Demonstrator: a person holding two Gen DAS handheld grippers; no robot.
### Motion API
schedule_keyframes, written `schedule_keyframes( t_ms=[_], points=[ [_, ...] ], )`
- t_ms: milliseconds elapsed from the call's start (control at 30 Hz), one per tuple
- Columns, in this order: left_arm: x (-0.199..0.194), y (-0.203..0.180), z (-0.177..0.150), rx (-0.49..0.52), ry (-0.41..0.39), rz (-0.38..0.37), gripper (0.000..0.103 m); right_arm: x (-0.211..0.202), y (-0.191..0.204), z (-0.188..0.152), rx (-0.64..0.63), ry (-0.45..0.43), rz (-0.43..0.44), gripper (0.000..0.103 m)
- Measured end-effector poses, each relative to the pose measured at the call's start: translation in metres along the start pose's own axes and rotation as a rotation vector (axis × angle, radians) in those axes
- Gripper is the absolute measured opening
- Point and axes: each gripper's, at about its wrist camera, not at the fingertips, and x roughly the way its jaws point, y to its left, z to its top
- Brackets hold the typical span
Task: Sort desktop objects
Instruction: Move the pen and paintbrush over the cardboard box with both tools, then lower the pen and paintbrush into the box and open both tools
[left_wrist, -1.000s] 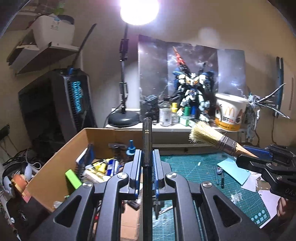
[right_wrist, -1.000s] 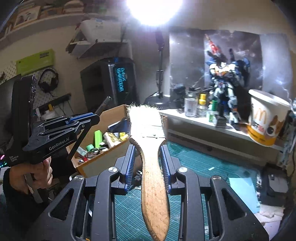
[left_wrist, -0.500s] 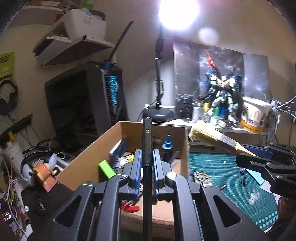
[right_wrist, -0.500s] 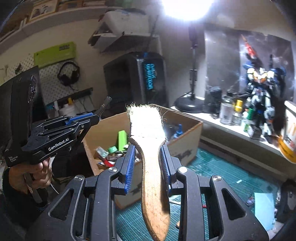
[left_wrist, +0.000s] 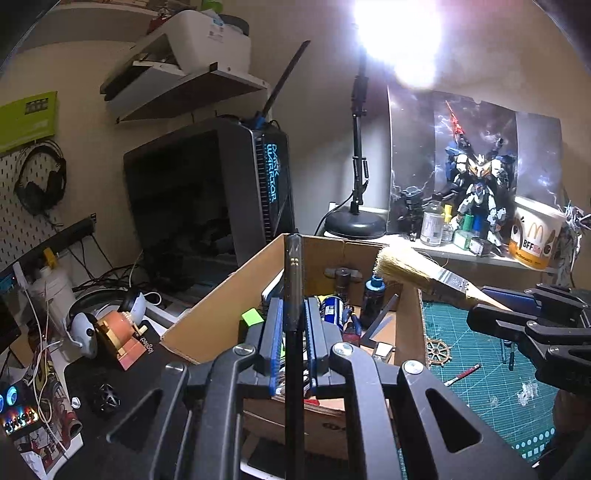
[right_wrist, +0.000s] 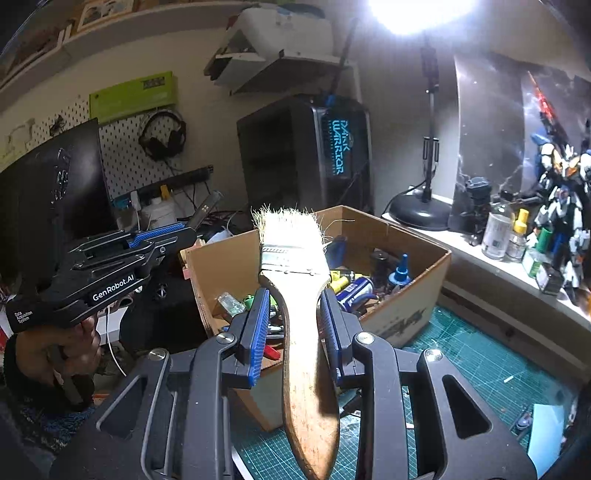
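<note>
Now brush (right_wrist: 295, 291) between right gripper (right_wrist: 295, 317) pads

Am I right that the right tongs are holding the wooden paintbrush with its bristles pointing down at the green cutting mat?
Not quite: the right tongs do hold the paintbrush, but its bristles point up and forward, toward the cardboard box, as the right wrist view shows.

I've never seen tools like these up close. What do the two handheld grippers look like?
Both are matte black, angular plastic with silver screws. The left gripper and right gripper have ribbed blue pads lining the jaws. The left one's side carries white "GenRobot.AI" lettering and a small "Data Acquisition System" label.
</note>
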Motion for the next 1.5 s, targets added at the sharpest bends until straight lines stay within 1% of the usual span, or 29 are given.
schedule_keyframes(
  t_ms=[233,467,567,667,767,867,967,1167,1233,1367,1500],
  points=[
    [-0.002,0.006,0.002,-0.01,-0.004,-0.009,0.011,0.002,0.0,0.003,-0.003,-0.002,0.001,0.026],
    [0.0,0.012,0.017,-0.005,-0.016,-0.042,0.011,0.003,-0.004,0.02,-0.026,-0.003,-0.022,0.026],
    [0.006,0.012,0.028,0.006,-0.007,-0.037,0.011,0.008,-0.007,0.033,-0.035,0.002,-0.03,0.026],
    [0.018,0.015,0.041,0.018,0.009,-0.01,0.011,0.018,-0.011,0.047,-0.039,0.009,-0.039,0.026],
    [0.034,0.018,0.055,0.024,0.024,-0.001,0.011,0.034,-0.017,0.06,-0.03,0.029,-0.032,0.026],
    [0.055,0.018,0.064,0.04,0.055,0.008,0.011,0.054,-0.023,0.068,-0.035,0.06,-0.041,0.026],
    [0.079,0.018,0.067,0.056,0.102,0.002,0.011,0.078,-0.03,0.073,-0.021,0.103,-0.029,0.026],
    [0.135,0.02,0.057,0.068,0.23,-0.011,0.011,0.125,-0.044,0.069,0.006,0.193,-0.026,0.026],
    [0.149,0.02,0.052,0.071,0.264,-0.011,0.011,0.141,-0.05,0.064,0.026,0.224,-0.018,0.026],
    [0.164,0.022,0.047,0.076,0.306,-0.006,0.011,0.166,-0.059,0.054,0.048,0.275,-0.021,0.026],
    [0.173,0.024,0.044,0.086,0.334,0.0,0.011,0.174,-0.063,0.047,0.059,0.29,-0.012,0.026]
  ],
)
